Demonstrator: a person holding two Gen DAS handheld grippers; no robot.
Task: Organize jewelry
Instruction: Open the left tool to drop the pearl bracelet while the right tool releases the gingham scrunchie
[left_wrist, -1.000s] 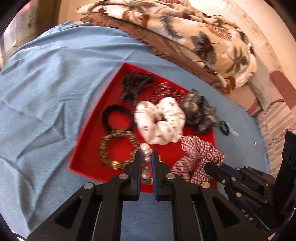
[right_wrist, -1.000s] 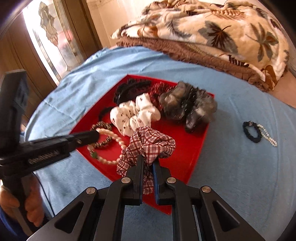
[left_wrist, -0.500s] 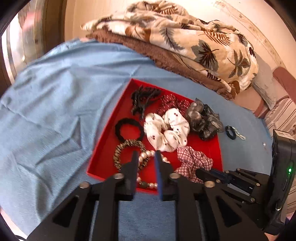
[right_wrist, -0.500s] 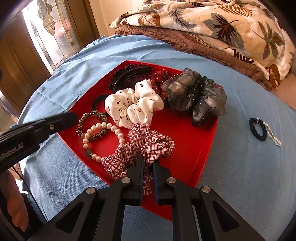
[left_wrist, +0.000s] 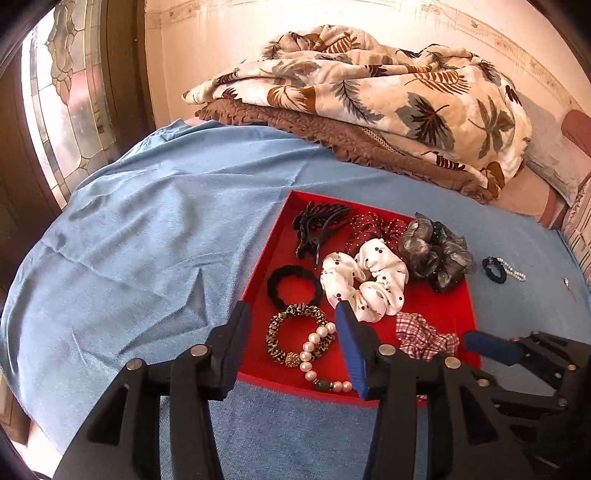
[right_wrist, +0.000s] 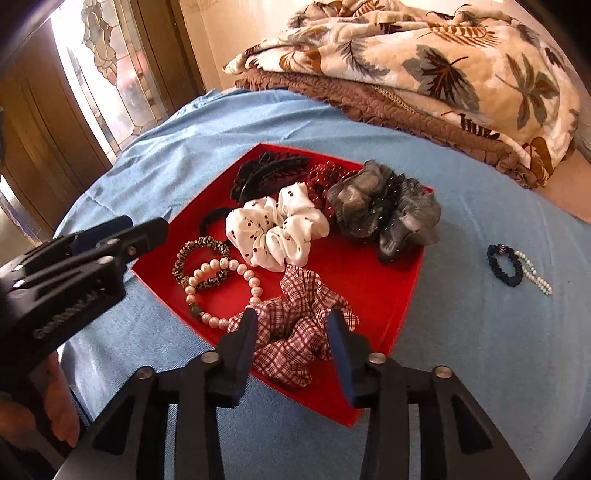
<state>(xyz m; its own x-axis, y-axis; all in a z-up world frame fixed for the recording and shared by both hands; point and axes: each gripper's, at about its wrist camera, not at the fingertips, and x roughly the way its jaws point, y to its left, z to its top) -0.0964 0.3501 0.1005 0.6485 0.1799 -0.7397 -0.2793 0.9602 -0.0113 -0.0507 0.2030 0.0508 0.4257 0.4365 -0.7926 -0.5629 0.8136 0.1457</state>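
1. Left wrist view: the left gripper (left_wrist: 291, 334) has just been opening, and its jaws now stand apart with nothing pressed between them. A second ago they were shut on the pearl bracelet (left_wrist: 317, 354). Now the bracelet lies loose in the near part of the red tray (left_wrist: 266, 243), partly over the leopard band (left_wrist: 291, 332), with its dark bead end close to the tray's near rim. The view also takes in more of the bed (left_wrist: 140, 236) than before, so this gripper has drawn back from the tray.

2. Right wrist view: the right gripper (right_wrist: 291, 347) has also just been opening. The plaid scrunchie (right_wrist: 299, 325) sits between its spread jaws, but the pads (right_wrist: 345, 356) no longer squeeze it as they did half a second ago. It rests in the tray's near corner, touching the pearl bracelet's end.

3. Both views: both pieces appear delivered and released. The white scrunchie (right_wrist: 279, 232), grey scrunchie (right_wrist: 384, 214), black clip (right_wrist: 266, 173), black band (left_wrist: 293, 286) and dotted red scrunchie (left_wrist: 369, 229) are in the tray too.

4. Still out: a dark bracelet (right_wrist: 504, 264) and a thin pearl strand (right_wrist: 533, 275) lie together on the bed, well right of the tray. They look like the next pickup, nearest the right gripper.
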